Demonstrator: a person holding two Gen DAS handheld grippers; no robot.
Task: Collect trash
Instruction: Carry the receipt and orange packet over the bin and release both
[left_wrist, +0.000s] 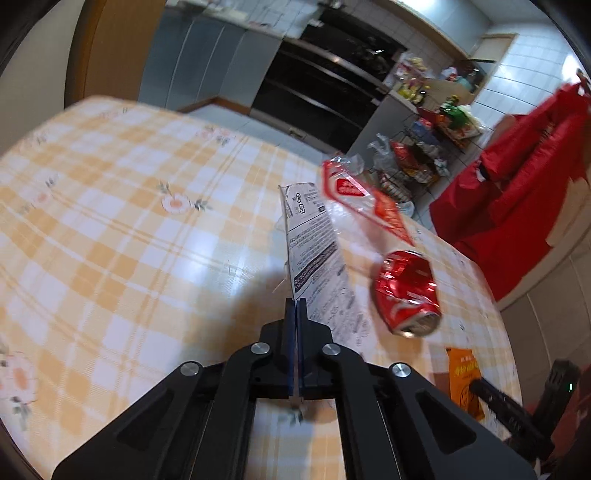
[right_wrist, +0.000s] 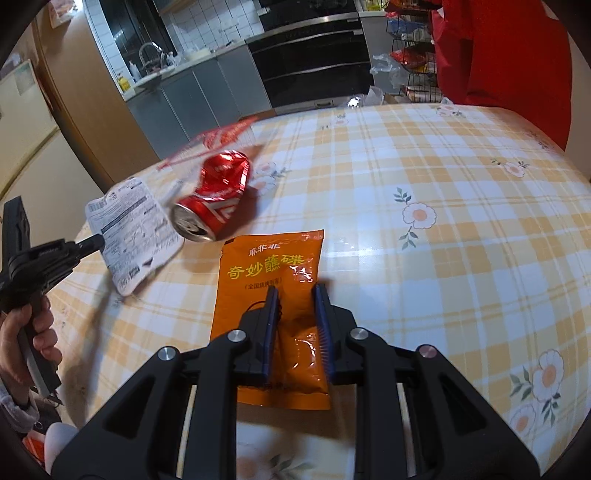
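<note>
My left gripper (left_wrist: 295, 303) is shut on the near edge of a white printed wrapper (left_wrist: 314, 251), which stands edge-up above the table. The right wrist view shows that wrapper (right_wrist: 133, 229) at the left, hanging from the left gripper's fingertips. A crushed red can (left_wrist: 406, 291) lies on its side just right of it, also visible as the can (right_wrist: 214, 199). My right gripper (right_wrist: 296, 291) sits over an orange sachet (right_wrist: 269, 266), its narrowly parted pads pinching the sachet's creased near half. A red-and-clear plastic wrapper (left_wrist: 362, 195) lies beyond the can.
The table (right_wrist: 443, 221) has a yellow checked cloth with flowers. A person's hand (right_wrist: 33, 332) holds the left gripper's handle. Red fabric (left_wrist: 517, 192) hangs past the table's right edge. Kitchen cabinets, an oven and a wire rack (left_wrist: 417, 155) stand behind.
</note>
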